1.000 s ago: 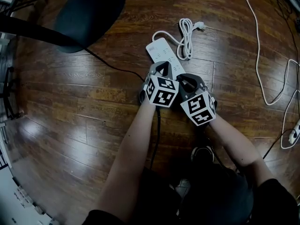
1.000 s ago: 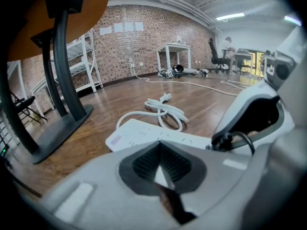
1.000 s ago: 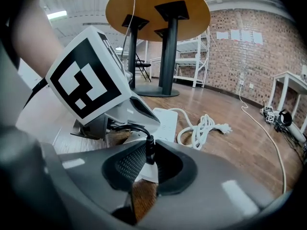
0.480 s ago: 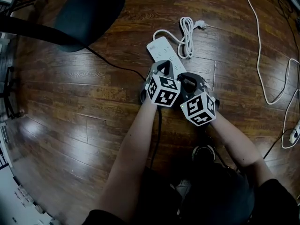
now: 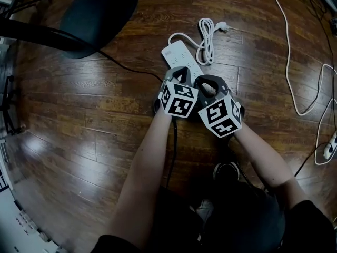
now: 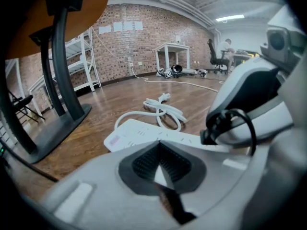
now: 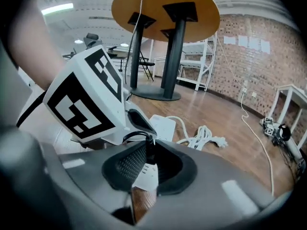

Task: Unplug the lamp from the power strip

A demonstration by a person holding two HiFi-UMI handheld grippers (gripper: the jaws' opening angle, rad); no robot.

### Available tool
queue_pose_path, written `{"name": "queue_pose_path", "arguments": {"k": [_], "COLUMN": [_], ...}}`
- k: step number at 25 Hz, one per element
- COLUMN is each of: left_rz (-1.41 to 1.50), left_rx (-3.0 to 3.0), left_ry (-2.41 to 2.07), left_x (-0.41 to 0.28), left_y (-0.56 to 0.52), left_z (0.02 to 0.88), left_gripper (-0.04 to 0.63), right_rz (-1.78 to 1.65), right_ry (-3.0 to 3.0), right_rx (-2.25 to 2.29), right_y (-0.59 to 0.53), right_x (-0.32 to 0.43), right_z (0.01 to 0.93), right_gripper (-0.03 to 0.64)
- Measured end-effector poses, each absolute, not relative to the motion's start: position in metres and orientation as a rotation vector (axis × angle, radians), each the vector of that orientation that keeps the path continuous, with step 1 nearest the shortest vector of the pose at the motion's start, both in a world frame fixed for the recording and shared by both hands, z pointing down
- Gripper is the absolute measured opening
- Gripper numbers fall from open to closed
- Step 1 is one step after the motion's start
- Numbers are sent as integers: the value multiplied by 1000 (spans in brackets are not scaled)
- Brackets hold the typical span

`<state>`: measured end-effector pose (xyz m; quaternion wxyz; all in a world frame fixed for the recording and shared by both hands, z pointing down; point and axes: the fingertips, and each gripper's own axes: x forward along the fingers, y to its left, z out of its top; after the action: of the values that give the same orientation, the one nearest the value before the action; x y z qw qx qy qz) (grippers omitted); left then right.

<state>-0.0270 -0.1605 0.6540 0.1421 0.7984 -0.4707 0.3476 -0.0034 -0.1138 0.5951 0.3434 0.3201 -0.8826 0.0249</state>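
A white power strip (image 5: 176, 54) lies on the wood floor, its own white cord coiled (image 5: 206, 36) beside it. My left gripper (image 5: 181, 74) is shut, its tips down on the strip's near end (image 6: 139, 135). Close on its right, my right gripper (image 5: 206, 83) holds a black plug (image 7: 146, 152) between its pads at the strip (image 7: 163, 124). Its jaws have just been closing on that plug. A thin black cord (image 5: 126, 73) runs from under the table to the strip. The socket itself is hidden by the grippers.
A round table on a black base (image 5: 100, 15) stands at the upper left. A long white cable (image 5: 289, 62) trails over the floor at the right, and another white strip (image 5: 330, 147) lies at the right edge. The person's shoe (image 5: 226, 172) is behind the grippers.
The right gripper's marker cube has rolled a little and edged up toward the strip. The left gripper has kept its place on the strip.
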Motion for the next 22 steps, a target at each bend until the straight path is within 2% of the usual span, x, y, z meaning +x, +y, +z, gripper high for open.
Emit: {"name": "queue_pose_path", "arguments": {"k": [5,10,15,22], "left_rz": [984,640,467,191], "left_rx": [2322,2295,2358,2307], "left_ry": [-1347,-1480,-1533,-1693], "left_x": [-25,-35,-38,-87], "left_y": [-159,-179,-187,-186], "left_z": [653,609,550,480], "left_gripper": [-3,0,0,0], "right_rz": [89,66,81,43], "right_ry": [-2303,-2356,-2424,-2544], "right_rx": [819,855,961,1081], "right_y": [-105,-105,-120,-130], "right_x": [5,5,7,0], "right_z": [595,580,553,498], "right_gripper": [55,55,56,57]}}
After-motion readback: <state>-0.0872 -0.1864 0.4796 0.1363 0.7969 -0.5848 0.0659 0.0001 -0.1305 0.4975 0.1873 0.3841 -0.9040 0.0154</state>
